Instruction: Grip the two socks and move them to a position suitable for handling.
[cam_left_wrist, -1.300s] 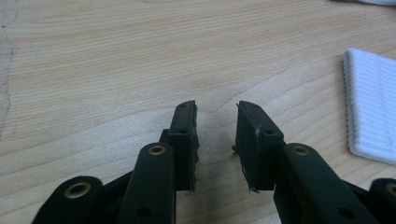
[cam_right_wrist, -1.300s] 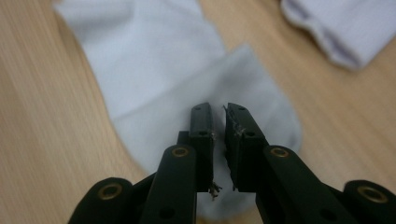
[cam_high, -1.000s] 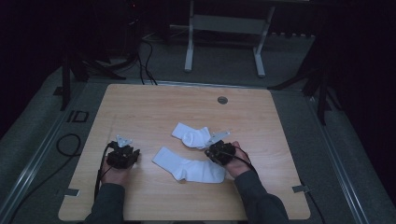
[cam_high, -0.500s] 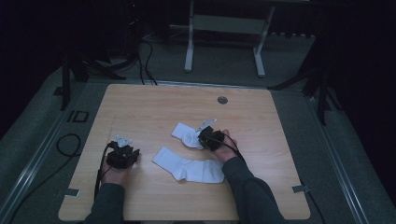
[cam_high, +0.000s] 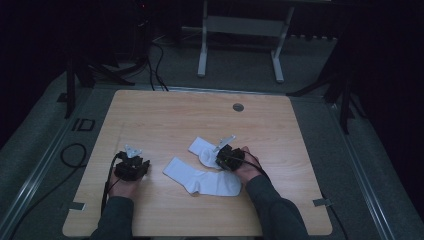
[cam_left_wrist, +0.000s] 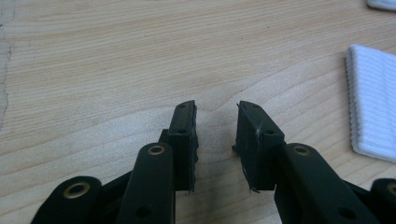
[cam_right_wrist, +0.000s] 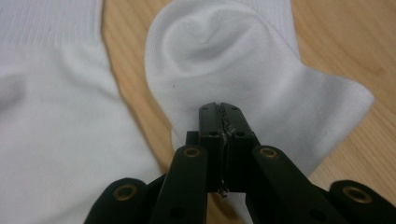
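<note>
Two white socks lie on the wooden table (cam_high: 165, 115): a long one (cam_high: 200, 177) nearer the person and a smaller bunched one (cam_high: 202, 148) behind it. My right gripper (cam_high: 219, 159) sits at the bunched sock's right edge. In the right gripper view its tips (cam_right_wrist: 223, 112) are pressed together over that sock (cam_right_wrist: 243, 70), having eased apart only a hair. A white thread shows in the seam, and I cannot tell if cloth is pinched. My left gripper (cam_high: 134, 159) rests on bare wood left of the long sock, jaws apart (cam_left_wrist: 215, 121) with nothing between, the ribbed cuff (cam_left_wrist: 373, 107) to its right.
A round grey grommet (cam_high: 238, 107) is set in the table's far side. Cables (cam_high: 75, 155) trail along the floor to the left, and a metal stand (cam_high: 240, 45) rises beyond the table. Bare wood stretches across the far half of the table.
The right hand has moved from the long sock's right end up and leftward to the bunched sock. The left hand and its gripper have stayed where they were.
</note>
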